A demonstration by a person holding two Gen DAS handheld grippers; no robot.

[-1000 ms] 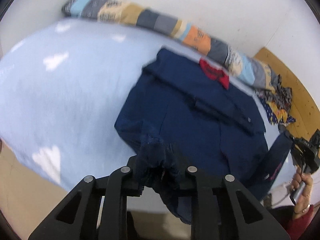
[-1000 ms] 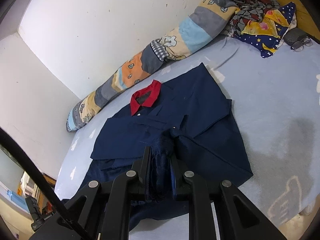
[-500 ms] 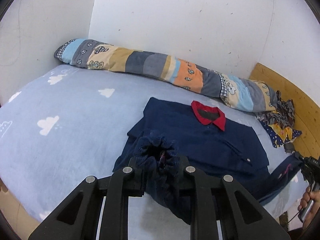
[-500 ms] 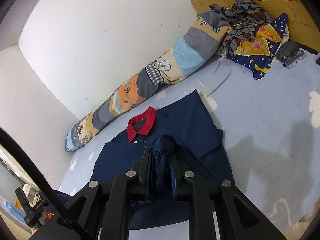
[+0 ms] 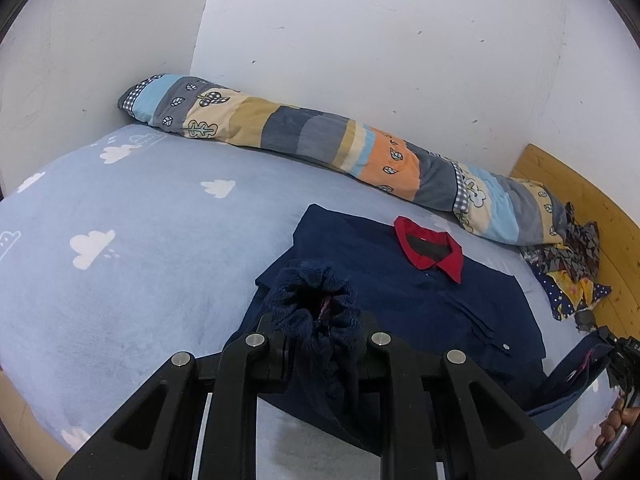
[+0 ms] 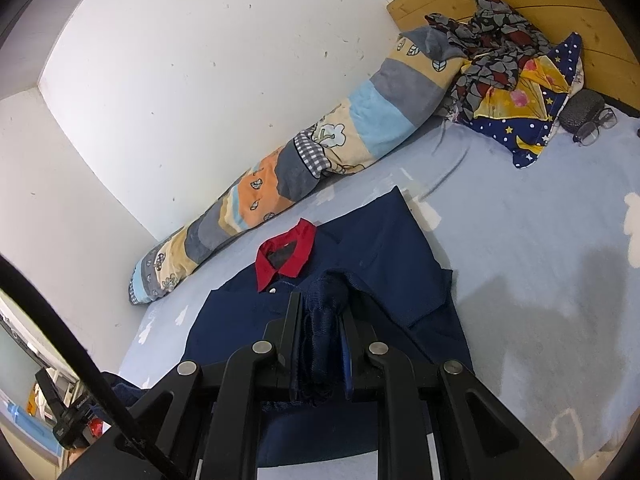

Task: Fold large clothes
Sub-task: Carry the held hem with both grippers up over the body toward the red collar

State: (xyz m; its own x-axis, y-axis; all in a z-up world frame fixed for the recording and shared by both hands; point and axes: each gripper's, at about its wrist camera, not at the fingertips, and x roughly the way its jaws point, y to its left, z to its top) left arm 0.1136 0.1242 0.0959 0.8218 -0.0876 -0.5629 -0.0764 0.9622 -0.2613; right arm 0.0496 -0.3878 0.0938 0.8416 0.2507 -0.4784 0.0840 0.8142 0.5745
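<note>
The bed carries the navy shirt, spread near its front edge, collar toward the wall. Its hem is held lifted at two corners, presumably for folding upward: left gripper and right gripper jaws are clamped on bunched fabric. No containers are seen.

The left gripper points down a bit, and its two black fingers are squeezed tight on a bunch of dark blue cloth. The right gripper points down a bit too, and its fingers pinch a bunch of the same cloth. A hand holds the right gripper at its handle.
</note>
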